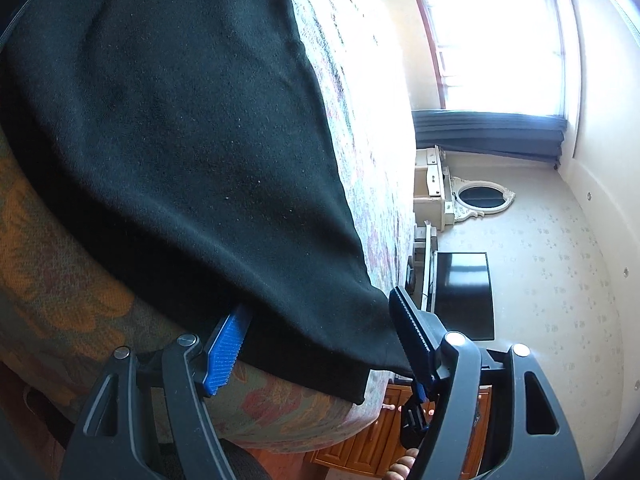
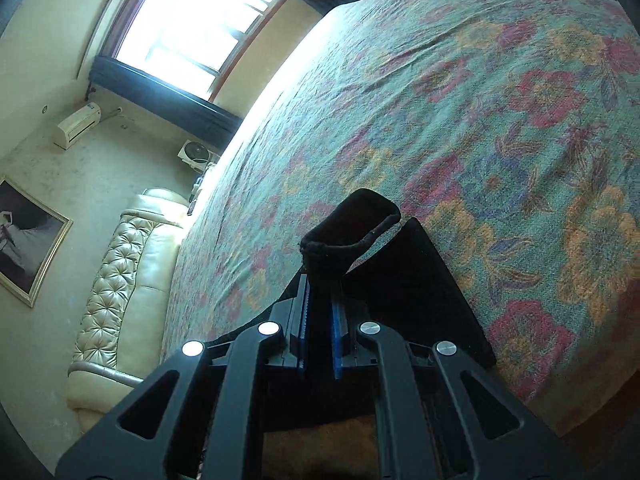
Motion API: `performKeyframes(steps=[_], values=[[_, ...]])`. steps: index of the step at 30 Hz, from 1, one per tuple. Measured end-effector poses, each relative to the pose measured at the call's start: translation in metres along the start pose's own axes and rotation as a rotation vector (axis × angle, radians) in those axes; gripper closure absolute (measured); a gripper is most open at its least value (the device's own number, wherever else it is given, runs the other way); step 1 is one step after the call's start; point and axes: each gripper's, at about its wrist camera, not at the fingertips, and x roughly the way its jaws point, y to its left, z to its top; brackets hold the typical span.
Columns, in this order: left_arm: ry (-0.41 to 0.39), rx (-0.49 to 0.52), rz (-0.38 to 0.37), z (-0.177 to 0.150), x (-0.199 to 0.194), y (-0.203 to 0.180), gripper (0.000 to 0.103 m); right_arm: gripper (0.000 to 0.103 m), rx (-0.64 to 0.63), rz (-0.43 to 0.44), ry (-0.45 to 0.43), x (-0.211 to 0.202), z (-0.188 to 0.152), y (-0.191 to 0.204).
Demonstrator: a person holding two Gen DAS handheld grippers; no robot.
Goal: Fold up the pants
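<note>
Right tongs [image 2: 318,312] pinch pants [image 2: 400,280]; left tongs [image 1: 316,344] spread.

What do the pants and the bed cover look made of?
Pants: black, matte, likely fleece or soft knit; fine fuzzy nap holding pale lint specks. Bed cover: woven floral cloth, matte, maybe terry or chenille; coarse nubby texture with soft wrinkles.

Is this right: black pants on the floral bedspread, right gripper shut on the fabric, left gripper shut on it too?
Not quite. The left gripper is open: the left wrist view shows its blue pads wide apart, either side of the corner of the black pants. The rest holds: the pants lie on the floral bedspread, and the right gripper is shut on a bunch of the fabric, as the right wrist view shows.
</note>
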Motion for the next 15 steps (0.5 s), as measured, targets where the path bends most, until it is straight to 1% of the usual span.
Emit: performKeyframes(steps=[1, 2, 3, 4, 5, 7, 11, 15], values=[[0.002, 0.004, 0.018, 0.000, 0.002, 0.000, 0.042, 0.094, 0.003, -0.004, 0.003, 0.000, -0.002, -0.003], [0.005, 0.015, 0.046, 0.000, 0.004, 0.000, 0.061, 0.094, 0.010, -0.007, 0.007, 0.001, -0.004, -0.006], [0.014, 0.025, 0.071, -0.002, 0.008, 0.000, 0.082, 0.094, 0.017, -0.008, 0.010, 0.001, -0.005, -0.009], [0.020, 0.024, 0.089, -0.003, 0.009, 0.003, 0.090, 0.094, 0.021, -0.010, 0.011, 0.001, -0.007, -0.012], [0.021, 0.013, 0.095, -0.007, 0.005, 0.013, 0.094, 0.094, 0.027, -0.009, 0.012, 0.002, -0.009, -0.014], [0.025, -0.015, 0.078, -0.010, 0.004, 0.020, 0.095, 0.094, 0.037, -0.005, 0.016, 0.002, -0.012, -0.019], [0.005, 0.048, 0.074, -0.010, -0.005, 0.011, 0.095, 0.094, 0.042, -0.012, 0.024, -0.001, -0.022, -0.024], [0.009, 0.043, 0.096, -0.013, -0.011, 0.012, 0.095, 0.094, 0.082, -0.018, 0.032, -0.005, -0.036, -0.040]])
